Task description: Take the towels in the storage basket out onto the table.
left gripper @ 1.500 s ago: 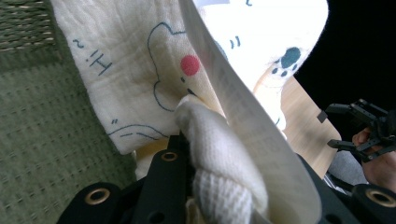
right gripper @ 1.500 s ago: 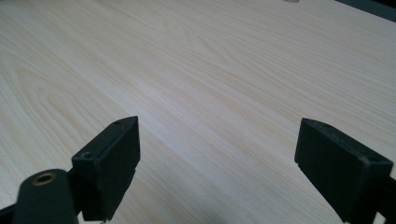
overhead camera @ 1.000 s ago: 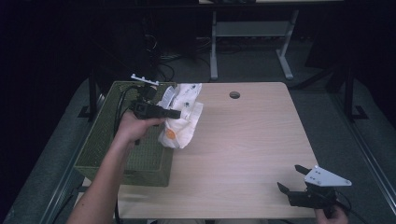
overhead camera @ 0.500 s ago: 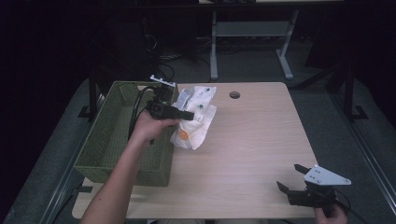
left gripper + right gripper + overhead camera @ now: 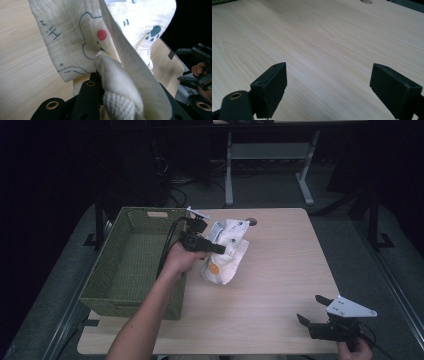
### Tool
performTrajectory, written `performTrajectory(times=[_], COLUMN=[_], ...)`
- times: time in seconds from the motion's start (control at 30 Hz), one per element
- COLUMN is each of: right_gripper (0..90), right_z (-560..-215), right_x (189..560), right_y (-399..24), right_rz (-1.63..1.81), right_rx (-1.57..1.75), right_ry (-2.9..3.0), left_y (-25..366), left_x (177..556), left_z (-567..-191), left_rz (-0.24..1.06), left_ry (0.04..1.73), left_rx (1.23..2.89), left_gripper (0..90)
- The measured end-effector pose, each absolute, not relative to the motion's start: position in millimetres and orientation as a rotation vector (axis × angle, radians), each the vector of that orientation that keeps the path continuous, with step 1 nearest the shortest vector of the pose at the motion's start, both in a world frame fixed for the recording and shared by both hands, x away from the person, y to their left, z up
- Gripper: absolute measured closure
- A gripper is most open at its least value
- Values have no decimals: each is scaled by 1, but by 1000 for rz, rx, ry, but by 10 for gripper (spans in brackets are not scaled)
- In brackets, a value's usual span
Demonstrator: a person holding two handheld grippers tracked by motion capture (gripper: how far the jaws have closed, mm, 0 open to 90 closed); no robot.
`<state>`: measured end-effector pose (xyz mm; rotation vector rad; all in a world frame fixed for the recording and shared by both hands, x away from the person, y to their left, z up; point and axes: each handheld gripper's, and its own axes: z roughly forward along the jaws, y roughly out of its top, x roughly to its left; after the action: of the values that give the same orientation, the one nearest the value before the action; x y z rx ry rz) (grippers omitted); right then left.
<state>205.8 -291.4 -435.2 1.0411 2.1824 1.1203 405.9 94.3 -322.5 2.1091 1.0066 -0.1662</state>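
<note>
Compared with a second ago: left hand-held gripper (image 5: 226, 249) moved away from above the green woven basket (image 5: 131, 265), toward the right in the high view, and now out over the bench (image 5: 280, 270). White cloth (image 5: 224, 254) carried along with it, no more overlapping the basket edge, now hanging beside the basket's right wall, lower end touching the wood or very close to it (hard to tell which). Right hand-held gripper (image 5: 311, 311) unchanged, at the same place near the front right corner of the bench.

Left hand-held gripper: jaws pressed together on the white cloth, a thick bunched fold (image 5: 117, 85) squeezed between the black jaws in the left gripper view, the rest of the fabric falling forward and down from there. Held in the left hand (image 5: 179, 260), forearm coming up from the bottom edge, black cable trailing back over the basket.

Right hand-held gripper (image 5: 328, 82): jaws standing wide apart, nothing between them, bare light wood below (in the right gripper view). Well apart from the cloth. Grey three-cornered plate on top of it, seen from above.

Writing and prints: on the cloth, dark blue line drawing of an animal with a round red cheek spot (image 5: 101, 34), a blue paw print (image 5: 155, 31) further right, and small hand-drawn letters reading roughly "Hi" (image 5: 53, 32) near the left edge, turned sideways. An orange spot on the lower part of the cloth in the high view, too small to read. No brand name legible.
</note>
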Motion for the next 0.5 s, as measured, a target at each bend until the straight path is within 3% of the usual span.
performTrajectory(times=[0.5], right_gripper=[139], right_z=[-436], right_x=[207], right_y=[-292], right_rz=[1123], right_rx=[1045], right_ry=[2183], left_y=[56], left_x=[423], left_z=[-351], left_rz=[-197], left_ry=[1022], left_rx=[2152], left_gripper=[755])
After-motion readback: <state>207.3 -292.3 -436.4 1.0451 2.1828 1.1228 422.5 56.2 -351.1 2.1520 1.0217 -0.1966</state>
